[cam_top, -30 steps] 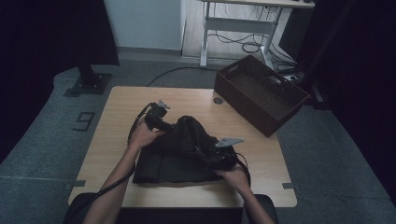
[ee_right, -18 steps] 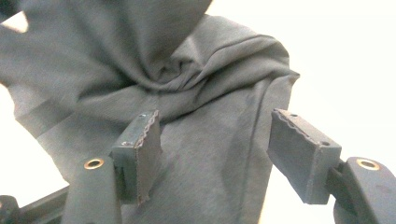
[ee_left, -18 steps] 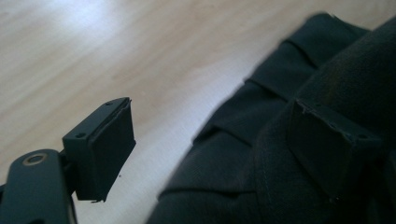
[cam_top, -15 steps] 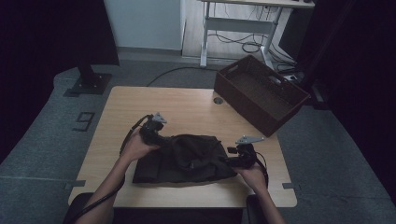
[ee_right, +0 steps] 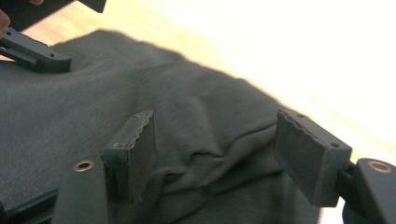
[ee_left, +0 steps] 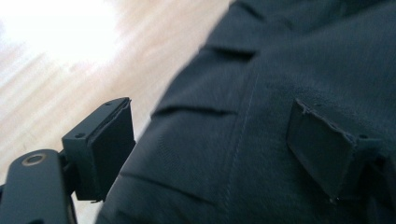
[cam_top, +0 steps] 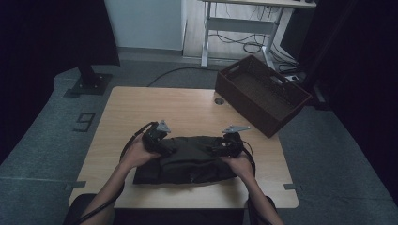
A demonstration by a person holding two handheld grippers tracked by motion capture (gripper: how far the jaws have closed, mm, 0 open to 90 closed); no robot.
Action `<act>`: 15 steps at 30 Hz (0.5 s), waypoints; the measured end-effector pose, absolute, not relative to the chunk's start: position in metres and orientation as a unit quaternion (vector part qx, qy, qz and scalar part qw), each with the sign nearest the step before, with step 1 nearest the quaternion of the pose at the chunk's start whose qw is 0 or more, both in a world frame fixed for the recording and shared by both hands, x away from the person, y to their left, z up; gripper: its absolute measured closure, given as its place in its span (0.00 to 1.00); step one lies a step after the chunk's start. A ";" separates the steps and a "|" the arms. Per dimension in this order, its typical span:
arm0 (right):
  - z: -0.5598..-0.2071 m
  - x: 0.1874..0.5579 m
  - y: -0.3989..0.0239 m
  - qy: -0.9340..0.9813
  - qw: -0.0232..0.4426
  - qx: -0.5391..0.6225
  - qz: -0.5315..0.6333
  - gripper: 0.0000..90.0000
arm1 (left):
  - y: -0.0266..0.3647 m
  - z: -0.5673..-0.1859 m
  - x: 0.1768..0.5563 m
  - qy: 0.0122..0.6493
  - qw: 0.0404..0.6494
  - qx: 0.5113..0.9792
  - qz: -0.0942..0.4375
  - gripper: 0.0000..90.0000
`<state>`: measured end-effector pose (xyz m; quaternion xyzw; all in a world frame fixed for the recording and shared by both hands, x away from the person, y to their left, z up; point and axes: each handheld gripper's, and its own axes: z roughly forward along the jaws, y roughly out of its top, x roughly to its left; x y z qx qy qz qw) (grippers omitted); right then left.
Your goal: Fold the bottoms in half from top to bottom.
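A dark garment [cam_top: 187, 161] lies folded in a flat band on the near half of the wooden table [cam_top: 187, 108]. My left gripper [cam_top: 157, 140] rests at its far left corner. In the left gripper view the left gripper [ee_left: 215, 149] is open, with seamed cloth [ee_left: 261, 70] lying flat between the pads and not pinched. My right gripper [cam_top: 226, 143] sits at the garment's far right corner. Its jaws [ee_right: 229, 149] have just been opening and stand open over a wrinkled hump of cloth [ee_right: 205, 158], which the pads do not press.
A brown open crate [cam_top: 263, 93] stands at the table's far right corner, partly over the edge. A desk frame with cables [cam_top: 244, 28] is on the floor behind. Bare tabletop lies beyond the garment and to its left.
The garment, heaped high between the hands a second ago, now lies flat and spread. The left gripper came nearer the front edge. The right gripper swung out right and came back in.
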<state>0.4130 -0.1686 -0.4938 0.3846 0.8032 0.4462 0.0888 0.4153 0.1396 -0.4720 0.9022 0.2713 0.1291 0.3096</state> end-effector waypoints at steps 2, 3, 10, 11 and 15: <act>-0.500 0.409 -0.161 0.814 0.085 0.373 0.436 0.33 | 0.142 -0.478 0.407 0.275 0.306 0.902 0.133 0.17; -0.502 0.407 -0.159 0.819 0.084 0.370 0.431 0.33 | 0.144 -0.482 0.403 0.273 0.302 0.903 0.137 0.17; -0.520 0.394 -0.156 0.832 0.083 0.366 0.409 0.33 | 0.158 -0.506 0.381 0.300 0.307 0.889 0.159 0.17; -0.519 0.393 -0.158 0.831 0.084 0.366 0.410 0.33 | 0.160 -0.506 0.378 0.302 0.310 0.887 0.162 0.17; -0.511 0.382 -0.171 0.823 0.096 0.369 0.420 0.38 | 0.170 -0.504 0.369 0.314 0.318 0.879 0.164 0.17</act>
